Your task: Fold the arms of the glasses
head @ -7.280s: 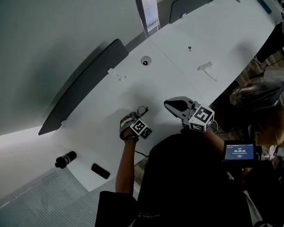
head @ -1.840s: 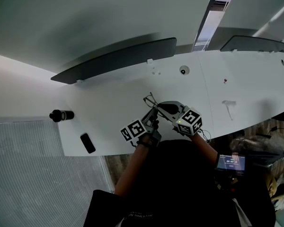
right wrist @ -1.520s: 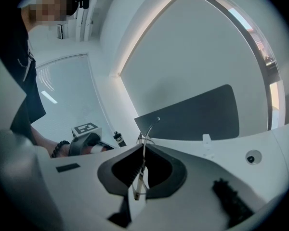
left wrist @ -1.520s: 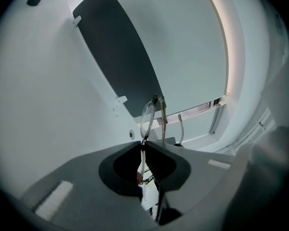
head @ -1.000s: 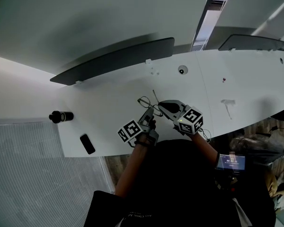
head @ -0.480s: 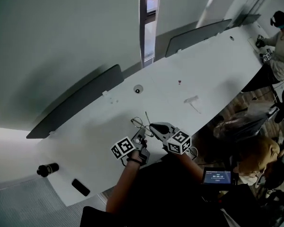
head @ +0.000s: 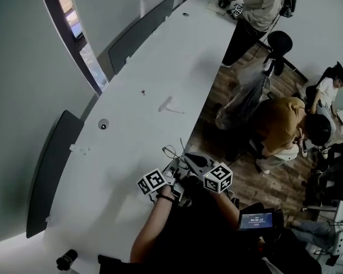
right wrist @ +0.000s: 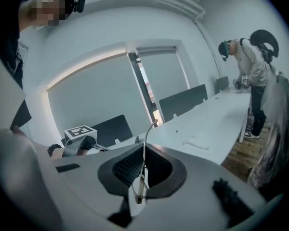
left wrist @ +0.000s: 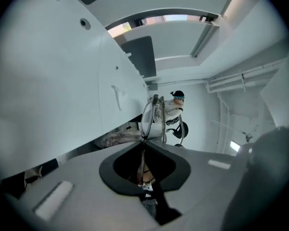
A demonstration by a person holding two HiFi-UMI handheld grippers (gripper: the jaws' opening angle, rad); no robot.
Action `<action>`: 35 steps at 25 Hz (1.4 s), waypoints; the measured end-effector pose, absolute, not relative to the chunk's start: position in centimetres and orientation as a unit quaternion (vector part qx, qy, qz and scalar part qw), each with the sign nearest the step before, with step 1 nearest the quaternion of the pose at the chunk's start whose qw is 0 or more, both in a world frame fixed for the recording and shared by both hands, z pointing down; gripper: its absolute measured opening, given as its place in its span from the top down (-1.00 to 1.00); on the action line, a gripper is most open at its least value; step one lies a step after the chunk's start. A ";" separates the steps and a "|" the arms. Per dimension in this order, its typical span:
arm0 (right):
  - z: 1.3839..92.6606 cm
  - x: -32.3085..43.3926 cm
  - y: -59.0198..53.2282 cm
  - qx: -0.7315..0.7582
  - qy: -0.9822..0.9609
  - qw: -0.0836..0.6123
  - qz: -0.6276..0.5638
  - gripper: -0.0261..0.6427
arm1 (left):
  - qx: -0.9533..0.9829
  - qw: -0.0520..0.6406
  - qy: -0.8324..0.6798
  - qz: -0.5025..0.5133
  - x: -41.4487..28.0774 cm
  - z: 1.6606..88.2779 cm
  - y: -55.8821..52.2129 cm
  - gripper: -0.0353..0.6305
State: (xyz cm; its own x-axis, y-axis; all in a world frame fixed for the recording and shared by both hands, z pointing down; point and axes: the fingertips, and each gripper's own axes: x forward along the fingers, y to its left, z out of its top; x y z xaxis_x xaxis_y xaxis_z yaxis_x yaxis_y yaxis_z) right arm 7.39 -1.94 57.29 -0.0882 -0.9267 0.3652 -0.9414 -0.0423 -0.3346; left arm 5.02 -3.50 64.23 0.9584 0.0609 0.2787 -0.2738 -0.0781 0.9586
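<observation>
The thin wire-rimmed glasses (head: 171,152) hang between both grippers, just above the near edge of the white table (head: 131,147). My left gripper (head: 174,168) is shut on the frame. In the left gripper view a lens ring (left wrist: 148,119) and the frame stick out past the closed left gripper (left wrist: 144,141). My right gripper (head: 190,160) is shut on one thin arm. In the right gripper view that arm (right wrist: 147,137) rises out of the closed right gripper (right wrist: 143,151) and ends in a curved tip. The two grippers sit close together, in front of my body.
Dark divider panels (head: 51,170) line the table's far side. A round grommet (head: 103,124) and a small white piece (head: 168,104) lie on the table, a black cylinder (head: 66,260) at its left end. Several people (head: 286,124), a chair (head: 277,44) and a small screen (head: 252,220) are to the right.
The head view has swung round, so the table now runs diagonally and people show at the right. Both grippers moved with it, staying together and keeping hold of the glasses.
</observation>
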 end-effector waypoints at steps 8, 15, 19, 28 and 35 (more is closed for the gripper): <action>56.5 12.9 5.8 0.709 -0.657 -0.037 0.255 0.87 | 0.731 0.659 -0.028 0.174 10.6 63.6 3.7 0.81; 55.7 20.9 13.3 0.760 -0.599 -0.083 0.236 0.87 | 0.737 0.642 0.026 0.212 18.9 62.6 10.9 0.81; 56.9 19.6 16.8 0.763 -0.589 -0.091 0.253 0.87 | 0.725 0.643 0.035 0.244 17.8 64.1 14.5 0.81; 57.2 23.4 26.2 0.815 -0.516 -0.116 0.239 0.87 | 0.728 0.607 0.100 0.304 22.1 64.0 23.2 0.81; 56.7 23.9 32.4 0.843 -0.469 -0.127 0.229 0.87 | 0.721 0.591 0.134 0.336 23.0 64.0 28.2 0.81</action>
